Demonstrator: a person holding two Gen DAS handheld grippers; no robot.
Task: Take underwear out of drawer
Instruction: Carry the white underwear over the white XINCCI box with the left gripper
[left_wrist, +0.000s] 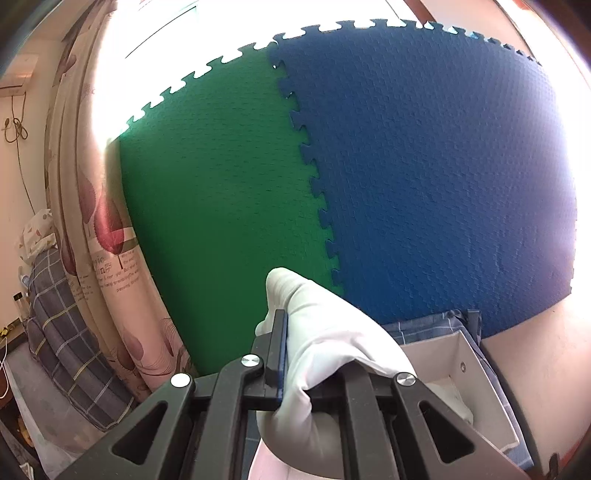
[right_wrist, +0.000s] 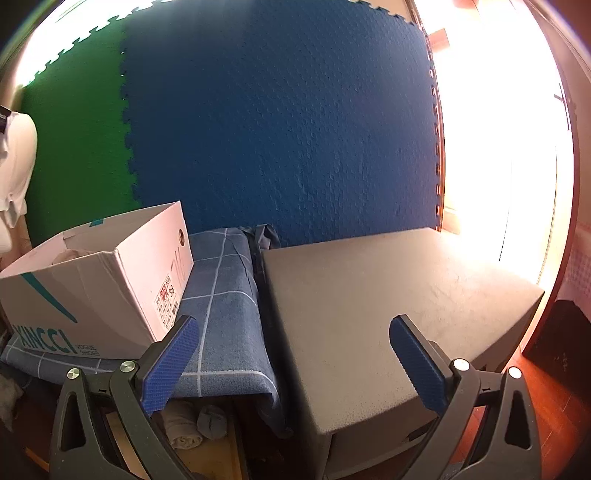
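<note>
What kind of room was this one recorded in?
Probably a bedroom or living space at home. A patterned curtain hangs beside a pile of checked bedding, foam puzzle mats lean against the wall, and a shoe box sits on a checked cloth.

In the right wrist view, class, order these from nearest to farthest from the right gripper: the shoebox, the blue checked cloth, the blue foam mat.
From the right gripper:
1. Blue checked cloth, just ahead by the left finger.
2. Shoebox, farther left, standing on the cloth.
3. Blue foam mat, upright behind everything.
</note>
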